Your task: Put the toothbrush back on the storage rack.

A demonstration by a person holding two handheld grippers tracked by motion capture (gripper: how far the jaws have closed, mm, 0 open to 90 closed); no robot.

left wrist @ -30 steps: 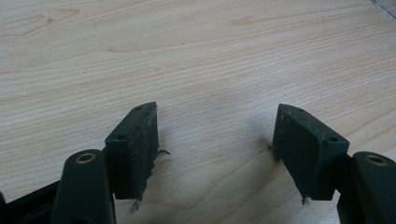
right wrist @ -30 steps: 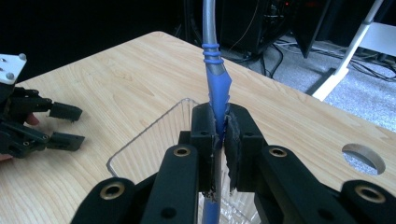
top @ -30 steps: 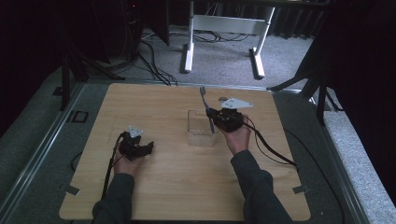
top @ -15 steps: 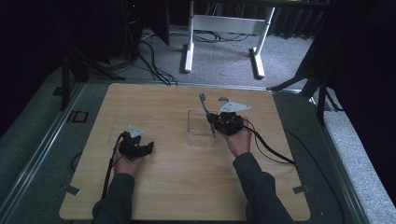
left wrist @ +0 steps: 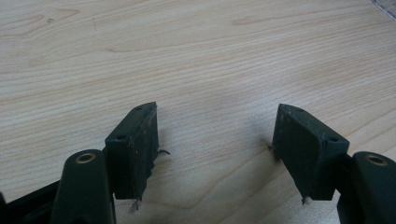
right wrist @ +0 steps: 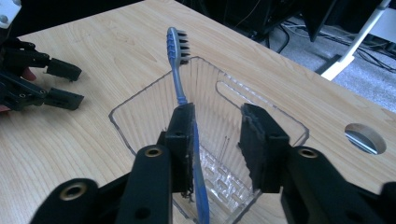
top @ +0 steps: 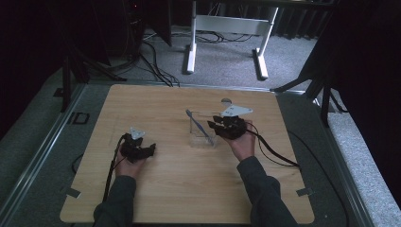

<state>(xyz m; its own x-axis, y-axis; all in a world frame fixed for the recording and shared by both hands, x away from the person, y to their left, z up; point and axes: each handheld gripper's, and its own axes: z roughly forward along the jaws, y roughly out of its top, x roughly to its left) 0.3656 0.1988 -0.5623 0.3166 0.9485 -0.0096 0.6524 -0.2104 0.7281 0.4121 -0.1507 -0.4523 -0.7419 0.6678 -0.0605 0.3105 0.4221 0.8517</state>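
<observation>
A blue toothbrush (right wrist: 179, 86) with a grey head stands slanted in a clear ribbed plastic container (right wrist: 135, 119), its head above the rim. My right gripper (right wrist: 217, 114) is open over the container, and the brush handle leans against the inner face of one jaw. In the high view the toothbrush (top: 198, 125) slants up and left out of the container (top: 201, 142), with the right gripper (top: 215, 124) just to its right. My left gripper (left wrist: 217, 126) is open low over bare wood, nothing between its fingers; it sits at the table's left (top: 142, 150) and also appears far off (right wrist: 70, 86).
The wooden table (top: 165, 189) has a round hole (top: 226, 100) behind the right gripper. A white desk frame (top: 227, 23) and cables lie on the carpet beyond the far edge. A metal rail (top: 42, 151) runs along the left side.
The right gripper came down toward the container with the toothbrush, which now rests lower inside it. The jaws stand apart from the handle. The left gripper stayed put.
</observation>
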